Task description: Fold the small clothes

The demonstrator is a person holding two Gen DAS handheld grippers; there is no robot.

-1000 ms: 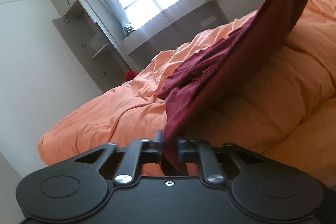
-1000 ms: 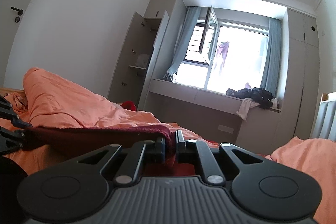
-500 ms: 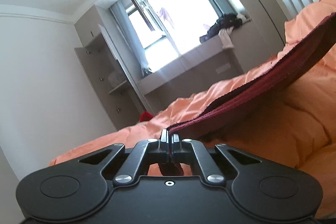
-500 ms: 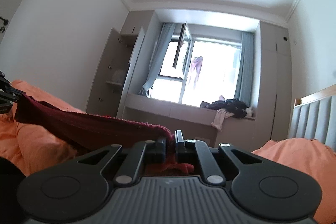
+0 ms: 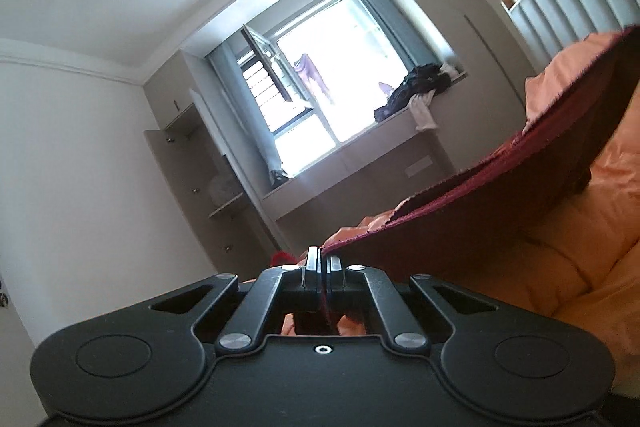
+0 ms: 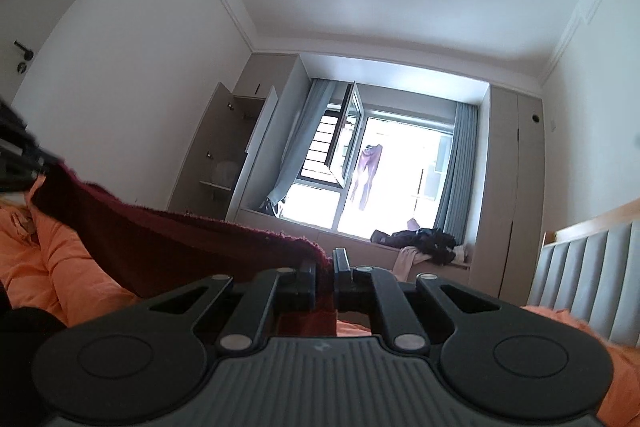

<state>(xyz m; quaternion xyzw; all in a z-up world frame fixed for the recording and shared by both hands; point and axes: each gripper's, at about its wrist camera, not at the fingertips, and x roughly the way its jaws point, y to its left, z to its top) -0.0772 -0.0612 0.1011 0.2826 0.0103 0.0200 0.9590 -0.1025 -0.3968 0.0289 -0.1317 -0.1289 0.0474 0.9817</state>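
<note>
A dark red garment [image 5: 500, 195] hangs stretched between my two grippers above the orange duvet [image 5: 560, 267]. My left gripper [image 5: 323, 263] is shut on one edge of it; the cloth runs up and to the right from the jaws. My right gripper [image 6: 325, 267] is shut on the other edge of the dark red garment [image 6: 160, 243], which runs left toward the left gripper [image 6: 16, 163], seen at the left edge. Both cameras are tilted up toward the ceiling.
Orange bedding [image 6: 52, 267] lies below. A padded headboard [image 6: 580, 275] stands at the right. A window seat holds a pile of dark clothes [image 6: 420, 241]. An open grey wardrobe [image 6: 224, 163] stands left of the window.
Both grippers have risen and tilted upward with the garment held between them; the cloth has gone from draped on the bed to stretched in the air, and more ceiling shows.
</note>
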